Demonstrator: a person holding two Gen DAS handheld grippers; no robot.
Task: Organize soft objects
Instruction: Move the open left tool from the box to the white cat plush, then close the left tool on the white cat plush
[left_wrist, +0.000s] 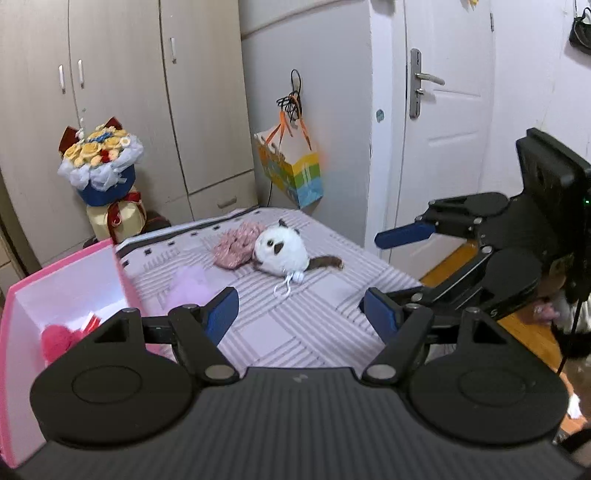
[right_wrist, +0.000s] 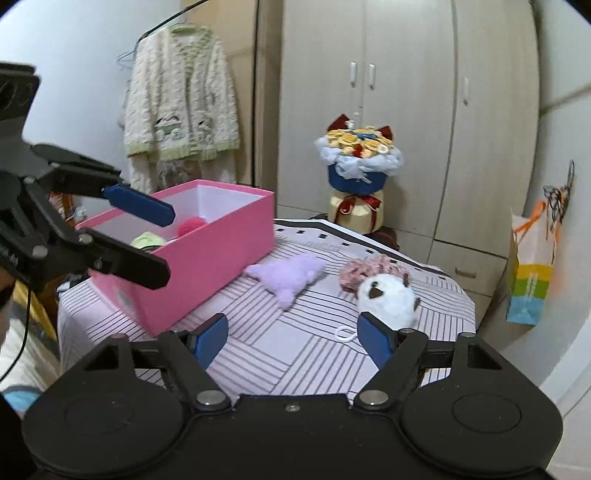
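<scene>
Both the left gripper (left_wrist: 299, 314) and right gripper (right_wrist: 291, 334) hang released and empty, presumably readying a grab, with the white plush (right_wrist: 388, 297) just ahead and the pink box (right_wrist: 207, 251) to their left.

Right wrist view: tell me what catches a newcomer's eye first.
The bright pink cardboard box stands open at the left of the striped bedspread, soft things already inside. Right of it lie a fluffy lilac plush and a white round plush toy, apart from each other.
</scene>
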